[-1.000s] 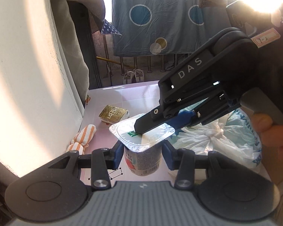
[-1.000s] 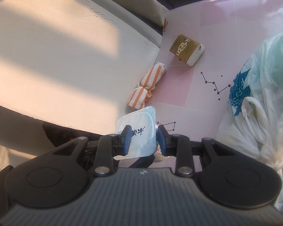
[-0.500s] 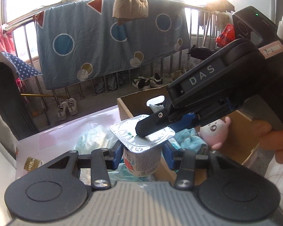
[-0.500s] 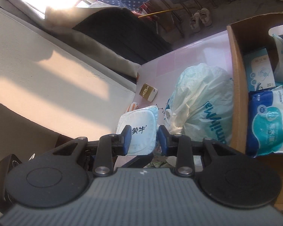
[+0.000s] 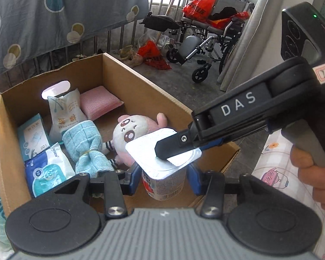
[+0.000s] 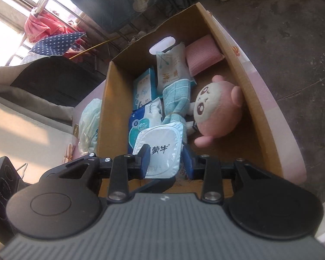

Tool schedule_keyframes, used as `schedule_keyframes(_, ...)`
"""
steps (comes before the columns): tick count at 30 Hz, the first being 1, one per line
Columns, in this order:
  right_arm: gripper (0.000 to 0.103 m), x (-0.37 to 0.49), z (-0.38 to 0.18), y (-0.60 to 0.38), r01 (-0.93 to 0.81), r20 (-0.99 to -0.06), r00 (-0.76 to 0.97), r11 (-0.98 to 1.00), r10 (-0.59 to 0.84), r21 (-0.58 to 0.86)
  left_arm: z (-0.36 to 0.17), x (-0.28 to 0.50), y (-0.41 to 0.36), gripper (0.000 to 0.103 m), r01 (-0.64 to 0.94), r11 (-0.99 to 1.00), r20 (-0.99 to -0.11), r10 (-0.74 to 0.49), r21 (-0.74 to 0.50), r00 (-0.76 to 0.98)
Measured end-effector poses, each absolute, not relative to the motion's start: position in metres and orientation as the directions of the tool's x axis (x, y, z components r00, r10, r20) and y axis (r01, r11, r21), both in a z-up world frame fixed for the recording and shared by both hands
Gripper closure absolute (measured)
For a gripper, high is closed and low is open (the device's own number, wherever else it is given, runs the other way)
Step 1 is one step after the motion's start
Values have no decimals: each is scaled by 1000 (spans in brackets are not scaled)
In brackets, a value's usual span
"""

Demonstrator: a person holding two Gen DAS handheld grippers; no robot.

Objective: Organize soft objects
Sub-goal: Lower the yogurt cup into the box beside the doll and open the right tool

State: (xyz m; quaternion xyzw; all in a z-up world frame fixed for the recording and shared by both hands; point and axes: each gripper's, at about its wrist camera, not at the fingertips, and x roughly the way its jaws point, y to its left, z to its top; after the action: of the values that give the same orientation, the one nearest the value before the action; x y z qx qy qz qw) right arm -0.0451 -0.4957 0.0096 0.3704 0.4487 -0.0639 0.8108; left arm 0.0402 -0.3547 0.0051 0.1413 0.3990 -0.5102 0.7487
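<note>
The left gripper (image 5: 163, 176) is holding a yogurt cup (image 5: 165, 181) by its sides, the blue pads pressing on the cup wall from left and right. The cup is standing upright, its long axis running top to bottom and its square foil lid (image 5: 162, 149) facing up, and it is hanging over the near end of an open cardboard box (image 5: 140, 80). The right gripper (image 5: 162, 150) is reaching in from the right with one dark fingertip lying on the foil; in its own view the right gripper (image 6: 165, 161) is standing narrow around the lid's edge, one pad seeming to touch it and the other just beside it, so whether it is gripping cannot be told. Inside the box, a pink pad (image 5: 99, 104) is lying at the far end beside a white pouch (image 5: 65, 112) standing on end; a small light-blue packet (image 5: 31, 135) and a blue-and-white wipes pack (image 5: 47, 171) are sitting along the left wall; a tied roll of blue checked cloth (image 5: 86, 147) is lying in the middle, and a pink plush toy (image 5: 134, 132) is lying just beside it, face up. A pale plastic bag (image 6: 88, 121) is sitting outside the box against its left wall.
</note>
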Motion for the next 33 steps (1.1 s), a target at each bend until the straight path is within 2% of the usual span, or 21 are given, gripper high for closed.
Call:
schedule_keyframes(10, 70, -35, -13, -498, 436, -847, 521, 820, 106, 371, -32, 54, -380, 57, 842, 466, -783, -616, -273, 87)
schedule_keyframes(17, 71, -39, -11, -506, 433, -839, 538, 826, 84, 360, -32, 58, -381, 43, 832, 481, -792, -605, -276, 87)
schedule_keyframes(21, 71, -46, -6, -508, 435, -816, 571, 808, 95, 398, -23, 59, -371, 28, 817, 503, -783, -612, -282, 107)
schedule_keyframes(25, 70, -55, 8, -508, 420, -764, 630, 769, 135, 482, -4, 61, -352, 20, 800, 529, -776, -616, -282, 134)
schedule_keyframes(33, 63, -41, 47, -487, 269, -580, 754, 661, 309, 701, 46, 96, -254, 16, 739, 640, -742, -597, -211, 305)
